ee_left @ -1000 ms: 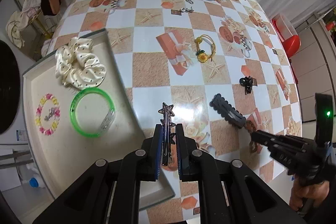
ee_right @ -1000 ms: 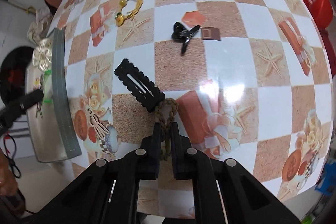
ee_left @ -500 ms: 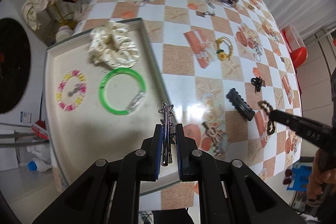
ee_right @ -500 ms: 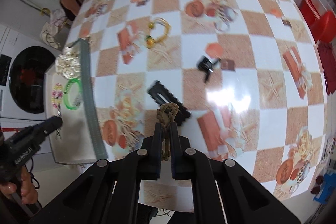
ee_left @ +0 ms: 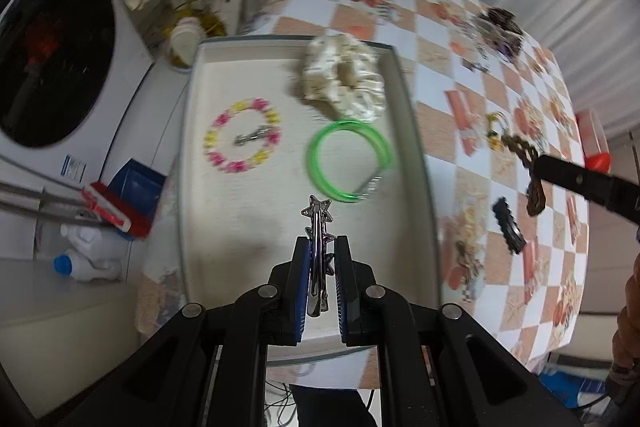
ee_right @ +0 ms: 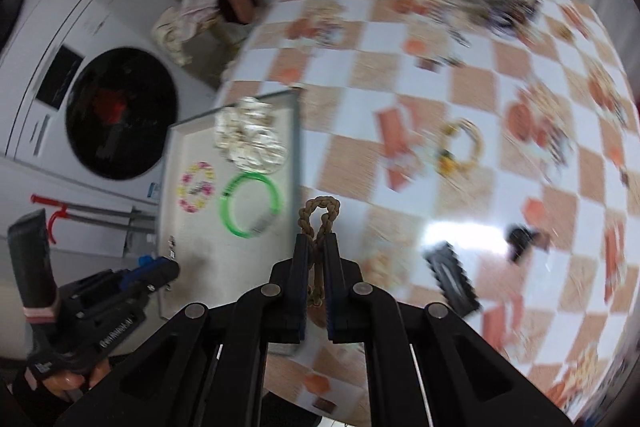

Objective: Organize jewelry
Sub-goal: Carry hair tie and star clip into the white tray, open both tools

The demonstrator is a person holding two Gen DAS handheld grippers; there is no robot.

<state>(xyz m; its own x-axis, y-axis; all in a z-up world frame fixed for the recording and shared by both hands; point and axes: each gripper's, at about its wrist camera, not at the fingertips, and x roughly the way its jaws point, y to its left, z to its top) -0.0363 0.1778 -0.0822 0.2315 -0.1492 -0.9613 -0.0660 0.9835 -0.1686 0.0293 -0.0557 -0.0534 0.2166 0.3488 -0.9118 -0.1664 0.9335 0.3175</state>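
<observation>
Above the tray (ee_left: 192, 155), the left gripper (ee_left: 320, 255) is clamped on a silver star hair clip (ee_left: 317, 227), whose starred end projects past the fingertips. Lying in the tray are a cream scrunchie (ee_left: 344, 83), a green bangle (ee_left: 348, 159) and a pink-and-yellow bead bracelet (ee_left: 242, 135). Over the table edge beside the tray, the right gripper (ee_right: 316, 251) pinches a brown braided loop (ee_right: 319, 215), its upper end free above the fingertips. On the checkered tablecloth (ee_right: 472, 75) rests a black scalloped clip (ee_right: 452, 279).
</observation>
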